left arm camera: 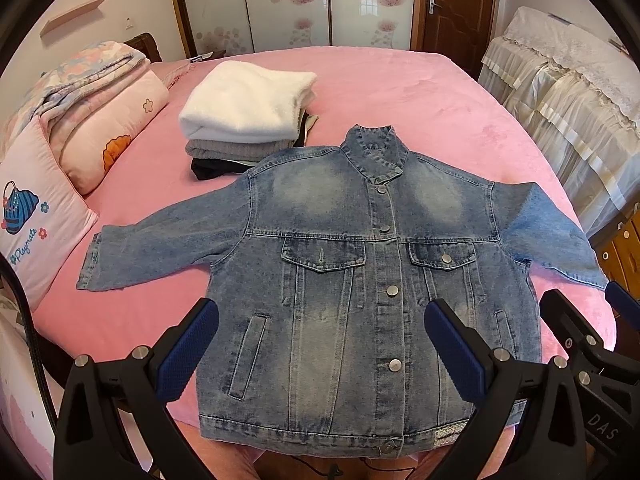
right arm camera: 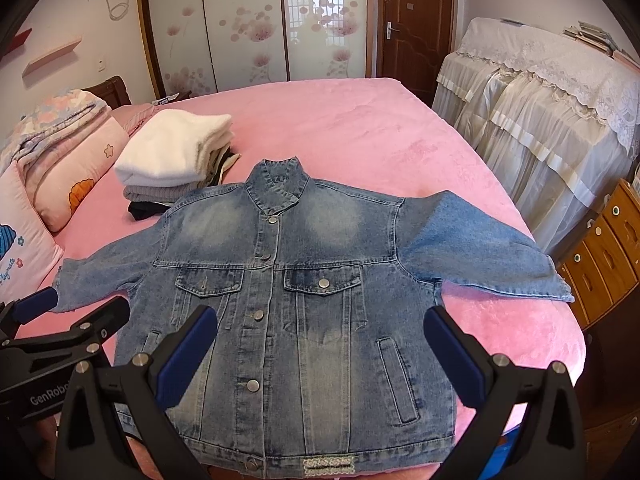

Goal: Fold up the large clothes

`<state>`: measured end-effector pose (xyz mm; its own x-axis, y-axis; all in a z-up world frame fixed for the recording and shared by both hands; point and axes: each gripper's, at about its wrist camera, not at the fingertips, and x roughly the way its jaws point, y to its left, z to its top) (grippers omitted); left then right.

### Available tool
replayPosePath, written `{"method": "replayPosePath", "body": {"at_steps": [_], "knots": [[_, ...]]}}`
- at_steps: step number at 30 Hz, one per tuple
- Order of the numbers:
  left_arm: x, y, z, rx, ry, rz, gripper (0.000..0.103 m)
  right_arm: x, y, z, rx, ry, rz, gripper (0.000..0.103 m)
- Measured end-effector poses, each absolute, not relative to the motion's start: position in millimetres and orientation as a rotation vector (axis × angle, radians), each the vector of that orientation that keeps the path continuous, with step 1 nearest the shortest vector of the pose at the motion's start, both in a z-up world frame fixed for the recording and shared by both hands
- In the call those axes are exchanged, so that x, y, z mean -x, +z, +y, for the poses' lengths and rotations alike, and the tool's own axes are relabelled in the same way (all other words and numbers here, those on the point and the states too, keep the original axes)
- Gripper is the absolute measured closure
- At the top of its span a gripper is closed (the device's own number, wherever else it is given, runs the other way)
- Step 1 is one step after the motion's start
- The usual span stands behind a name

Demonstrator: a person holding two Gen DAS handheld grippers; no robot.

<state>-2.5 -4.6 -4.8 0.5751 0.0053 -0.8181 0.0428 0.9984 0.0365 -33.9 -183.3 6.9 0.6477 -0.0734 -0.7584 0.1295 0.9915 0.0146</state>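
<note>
Nearest us, our left gripper [left arm camera: 320, 344] and right gripper [right arm camera: 320, 348] both hung spread wide and empty over the hem. White lettering read "GenRobo" on the left gripper's body at lower left of the right wrist view, and "DAS" on the right gripper's body at lower right of the left one. The faded blue denim jacket [left arm camera: 360, 280] lay flat, buttoned, hem toward us, collar pointing away, sleeves out sideways. It rested on the pink plush bed cover [left arm camera: 420, 92]. A pink pillow [left arm camera: 36, 220] read "Playmate". Beyond stood a stack of folded clothes [left arm camera: 244, 112] and floral wardrobe doors [left arm camera: 288, 0].
</note>
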Motion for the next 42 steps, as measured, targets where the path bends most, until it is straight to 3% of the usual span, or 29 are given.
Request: {"method": "replayPosePath", "body": {"at_steps": [42], "knots": [[8, 15, -15, -0.054, -0.033, 0.932, 0.001, 42, 10, -187, -0.090, -0.111, 0.837, 0.000]]}}
